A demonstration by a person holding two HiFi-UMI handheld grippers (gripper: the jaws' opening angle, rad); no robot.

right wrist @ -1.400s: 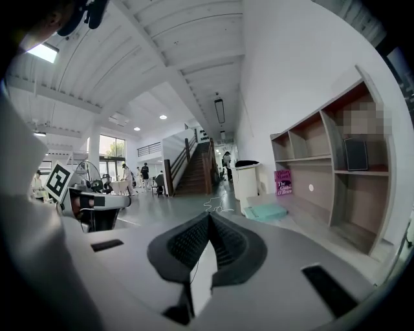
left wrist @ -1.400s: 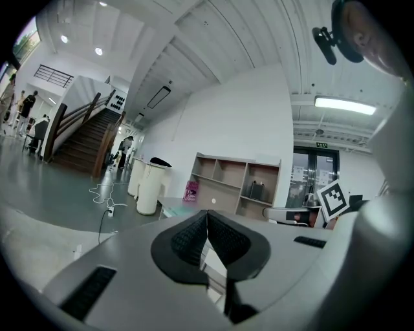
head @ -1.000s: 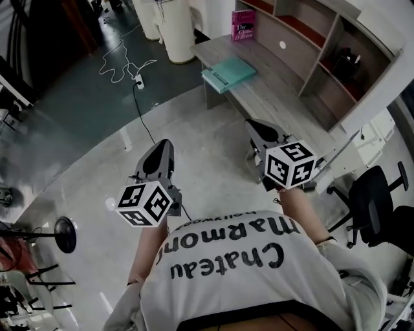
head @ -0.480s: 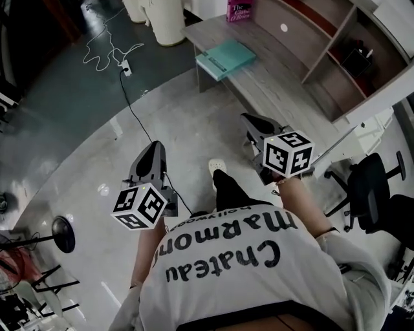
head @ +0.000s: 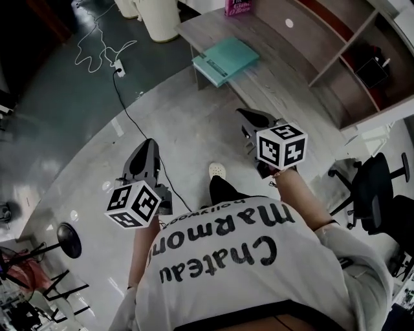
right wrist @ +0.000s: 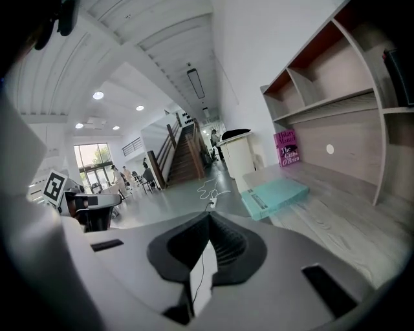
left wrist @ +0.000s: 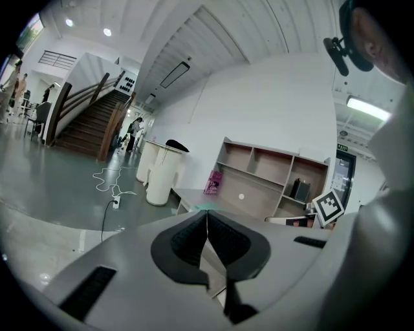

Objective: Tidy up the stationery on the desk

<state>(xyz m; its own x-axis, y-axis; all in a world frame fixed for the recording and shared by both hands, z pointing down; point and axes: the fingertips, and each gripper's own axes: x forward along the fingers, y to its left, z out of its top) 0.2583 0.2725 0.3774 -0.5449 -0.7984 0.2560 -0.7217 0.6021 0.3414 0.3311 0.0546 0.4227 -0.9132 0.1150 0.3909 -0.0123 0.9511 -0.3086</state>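
Note:
A teal book [head: 225, 59] lies flat near the front corner of the grey wooden desk [head: 284, 84]. A pink book [head: 238, 6] stands against the desk's shelf unit; a black holder [head: 372, 68] sits in one shelf compartment. Both grippers hang over the floor, short of the desk. My left gripper [head: 149, 144] is shut and empty, its jaws meeting in the left gripper view [left wrist: 207, 216]. My right gripper [head: 243, 114] is nearer the desk's front edge, also shut with nothing in it [right wrist: 208, 220]. The right gripper view shows the teal book [right wrist: 278, 196] and pink book [right wrist: 285, 147] ahead.
A power strip with a white cable [head: 118, 64] lies on the floor left of the desk, beside white cylindrical stands [head: 158, 16]. A black office chair [head: 372, 194] stands at the right. A black round base [head: 68, 239] sits at the lower left. A staircase [left wrist: 84, 123] rises far off.
Both grippers have moved forward toward the desk and sunk a little. The person's leg and a light shoe have come into view between them. Jaws stay shut.

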